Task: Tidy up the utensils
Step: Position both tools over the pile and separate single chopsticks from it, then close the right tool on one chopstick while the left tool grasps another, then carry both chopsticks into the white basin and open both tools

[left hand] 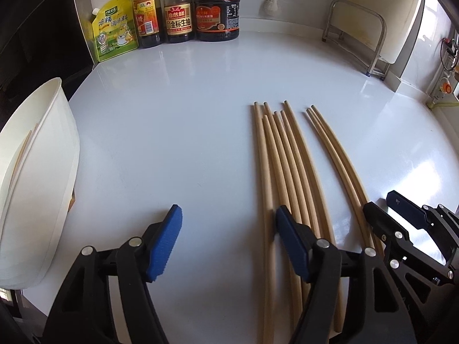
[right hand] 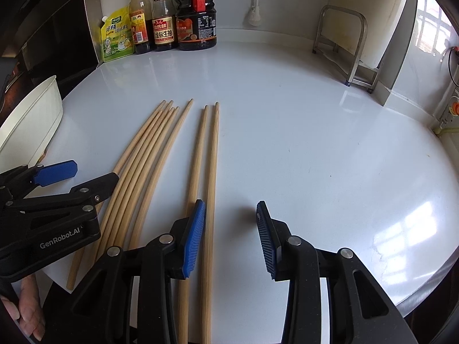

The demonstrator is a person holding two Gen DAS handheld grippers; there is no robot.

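Chopsticks (right hand: 160,154): pale tan wood, unpatterned. Countertop (right hand: 301,143): glossy white. Container (left hand: 43,172): plain white. Both the left gripper (left hand: 228,240) and the right gripper (right hand: 231,238) were black, with ribbed blue pads (right hand: 195,238). Seasoning pouch (left hand: 114,28): yellow-green. Large bottle (right hand: 196,11): dark, with a red handle.

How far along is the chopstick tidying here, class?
Done: at least one chopstick seems to stand in the white container. In hand: nothing; the left gripper and right gripper are both open, though one of the pair of chopsticks lies between the right gripper's fingers. Left: that pair plus the bundle of six chopsticks on the white counter.
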